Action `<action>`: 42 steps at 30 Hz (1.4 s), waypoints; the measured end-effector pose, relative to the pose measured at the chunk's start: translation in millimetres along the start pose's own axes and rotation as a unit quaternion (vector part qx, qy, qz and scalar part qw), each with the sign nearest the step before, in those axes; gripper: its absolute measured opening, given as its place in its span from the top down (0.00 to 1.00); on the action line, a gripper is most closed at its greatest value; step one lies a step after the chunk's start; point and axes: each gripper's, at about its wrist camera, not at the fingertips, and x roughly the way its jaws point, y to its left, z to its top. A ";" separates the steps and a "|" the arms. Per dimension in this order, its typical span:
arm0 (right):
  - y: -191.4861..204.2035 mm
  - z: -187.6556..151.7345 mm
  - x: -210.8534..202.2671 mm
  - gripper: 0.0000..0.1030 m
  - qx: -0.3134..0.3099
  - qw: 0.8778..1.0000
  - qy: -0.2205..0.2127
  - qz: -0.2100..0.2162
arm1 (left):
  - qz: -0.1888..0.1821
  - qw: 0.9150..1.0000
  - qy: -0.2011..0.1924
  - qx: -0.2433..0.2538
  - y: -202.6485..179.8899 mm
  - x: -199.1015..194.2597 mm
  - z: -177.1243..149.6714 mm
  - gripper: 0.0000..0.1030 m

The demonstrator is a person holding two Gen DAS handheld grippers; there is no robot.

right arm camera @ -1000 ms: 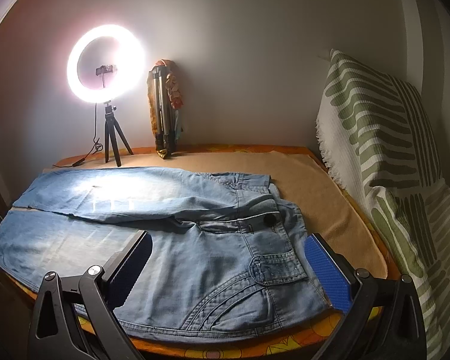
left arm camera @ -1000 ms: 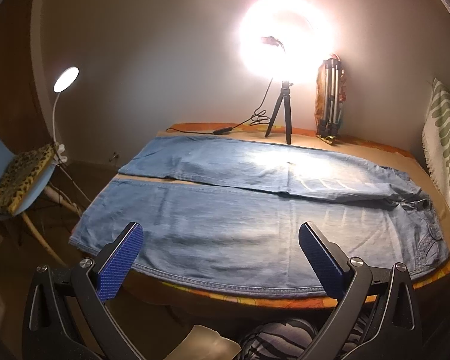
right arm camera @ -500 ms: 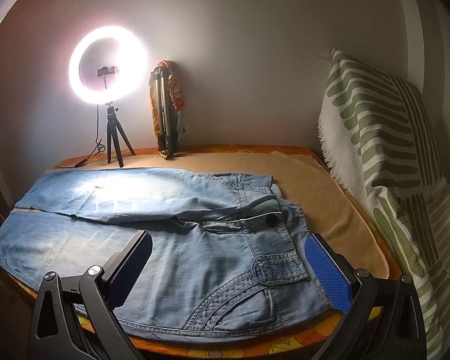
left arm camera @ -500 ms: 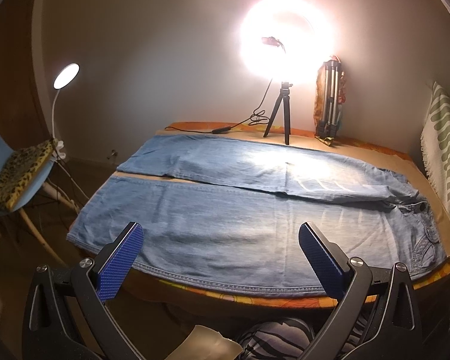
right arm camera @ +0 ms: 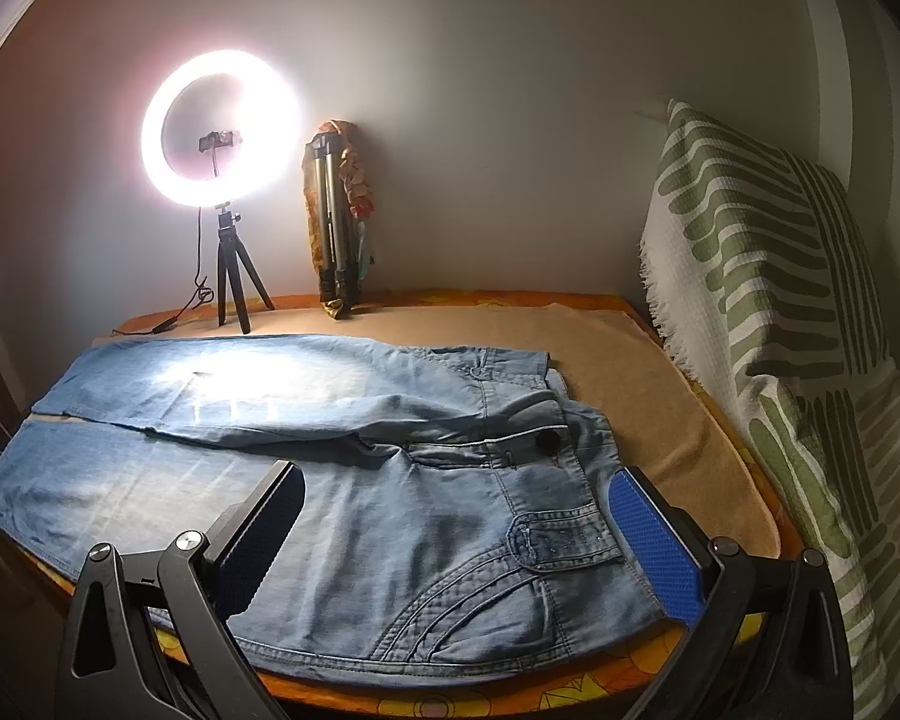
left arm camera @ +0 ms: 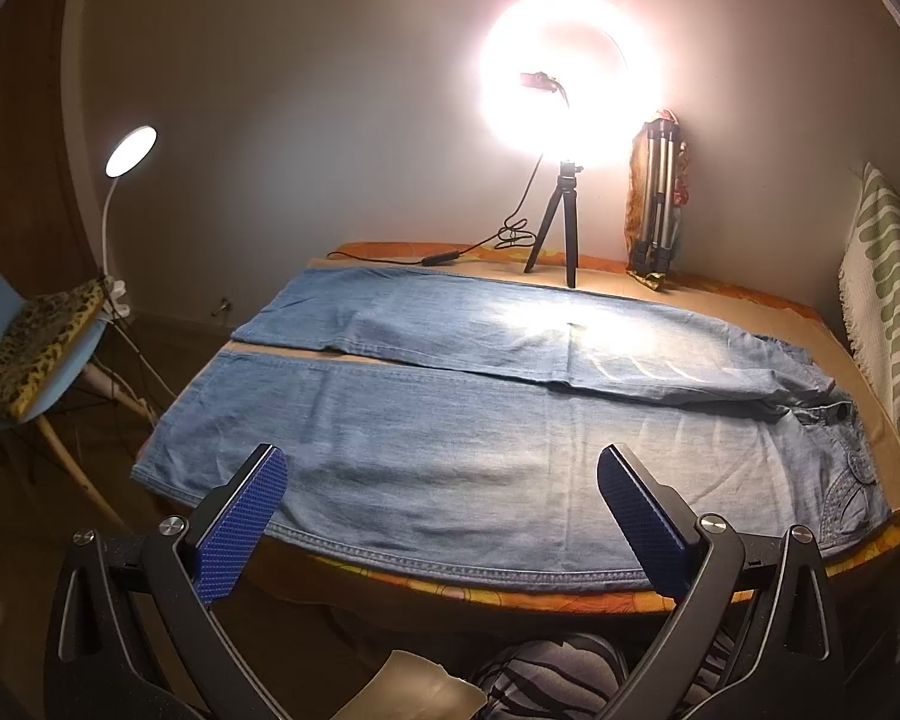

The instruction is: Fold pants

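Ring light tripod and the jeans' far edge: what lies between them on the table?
Only bare tan cloth lies between the ring light tripod and the jeans; the right wrist view shows it.

Item count:
- Pants [left arm camera: 462,438]: one pair, two legs.
- Hand-held gripper: two, left hand-held gripper [left arm camera: 441,516] and right hand-held gripper [right arm camera: 456,534]; two fingers each.
- Bench [right arm camera: 660,420]: one.
- Ring light [left arm camera: 570,81]: one.
- Folded tripod [right arm camera: 333,228]: one.
- Desk lamp [left arm camera: 129,150]: one.
- Chair [left arm camera: 30,354]: one.
- Striped blanket [right arm camera: 780,312]: one.
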 end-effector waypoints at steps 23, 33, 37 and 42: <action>1.2 -2.9 -9.8 0.00 -0.005 1.000 -0.009 0.013 | 0.009 1.000 -0.007 0.002 6.1 -12.8 -7.9 0.00; 9.7 7.5 -18.9 0.00 -0.043 0.998 -0.034 0.044 | 0.028 0.999 0.000 -0.039 44.5 -19.9 -16.7 0.00; 19.9 19.2 -16.7 0.00 -0.076 0.993 -0.044 0.073 | 0.040 0.999 -0.001 -0.029 50.4 -21.7 -20.7 0.00; 41.4 34.7 -7.8 0.00 -0.128 0.986 -0.052 0.098 | 0.019 0.999 -0.012 -0.029 60.1 -22.4 -13.8 0.00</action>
